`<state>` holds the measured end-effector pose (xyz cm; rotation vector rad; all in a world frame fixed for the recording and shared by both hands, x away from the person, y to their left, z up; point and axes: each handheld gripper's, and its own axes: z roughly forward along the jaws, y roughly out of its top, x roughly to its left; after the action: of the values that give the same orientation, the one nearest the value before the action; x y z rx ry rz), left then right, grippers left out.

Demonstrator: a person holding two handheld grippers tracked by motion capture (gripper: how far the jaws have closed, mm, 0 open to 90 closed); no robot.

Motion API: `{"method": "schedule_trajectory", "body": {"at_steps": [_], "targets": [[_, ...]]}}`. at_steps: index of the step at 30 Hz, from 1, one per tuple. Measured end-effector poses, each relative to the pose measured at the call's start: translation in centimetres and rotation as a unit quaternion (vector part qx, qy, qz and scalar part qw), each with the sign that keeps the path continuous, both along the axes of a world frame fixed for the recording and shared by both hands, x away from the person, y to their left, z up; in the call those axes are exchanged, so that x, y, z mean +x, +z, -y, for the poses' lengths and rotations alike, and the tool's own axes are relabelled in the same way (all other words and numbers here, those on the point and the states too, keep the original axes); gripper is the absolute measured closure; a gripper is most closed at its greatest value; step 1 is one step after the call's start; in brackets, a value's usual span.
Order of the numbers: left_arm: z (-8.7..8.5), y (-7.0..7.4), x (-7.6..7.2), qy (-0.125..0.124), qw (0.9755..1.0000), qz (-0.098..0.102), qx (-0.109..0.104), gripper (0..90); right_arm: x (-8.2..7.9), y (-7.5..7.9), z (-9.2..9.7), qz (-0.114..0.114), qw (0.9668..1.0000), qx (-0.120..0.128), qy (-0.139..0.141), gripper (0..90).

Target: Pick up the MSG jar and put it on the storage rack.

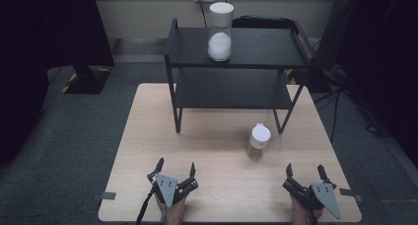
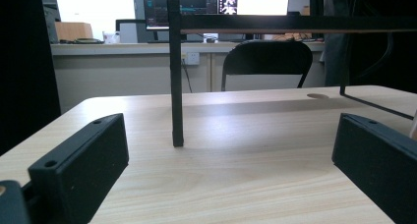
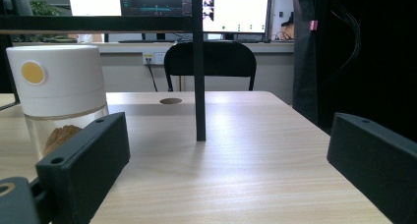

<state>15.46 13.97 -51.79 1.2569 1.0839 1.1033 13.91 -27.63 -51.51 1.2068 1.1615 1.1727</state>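
A clear jar with a white lid and brown contents (image 1: 258, 141) stands on the light wood table (image 1: 148, 136), in front of the black two-level shelf (image 1: 296, 37); in the right gripper view the same jar (image 3: 59, 98) is at the left. A taller white-lidded jar of white powder (image 1: 220, 31) stands on the shelf's top level. My left gripper (image 1: 176, 167) rests open near the table's front edge at the left, nothing between its jaws. My right gripper (image 1: 305, 171) rests open at the front right, just behind and right of the brown jar. In their own views, the left gripper (image 2: 228, 165) and right gripper (image 3: 228, 165) face shelf legs.
The shelf's front legs (image 2: 175, 76) stand mid-table. A black chair (image 3: 210, 62) and a desk with monitors (image 3: 236, 10) lie beyond the table. A dark stand (image 1: 84, 77) is on the floor at the left, cables at the right.
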Motion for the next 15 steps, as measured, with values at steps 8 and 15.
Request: {"method": "schedule_trajectory", "body": {"at_steps": [8, 15], "targets": [[0.03, 0.03, 0.03, 0.000, 1.0000, -0.001, 0.001, 0.0, 0.00, -0.06, -0.13, 0.002, 1.0000, 0.000, -0.004, 1.0], [0.03, 0.03, 0.03, 0.000, 1.0000, -0.001, 0.001, 0.0, 0.00, -0.08, -0.14, 0.002, 1.0000, 0.000, -0.003, 1.0]]}}
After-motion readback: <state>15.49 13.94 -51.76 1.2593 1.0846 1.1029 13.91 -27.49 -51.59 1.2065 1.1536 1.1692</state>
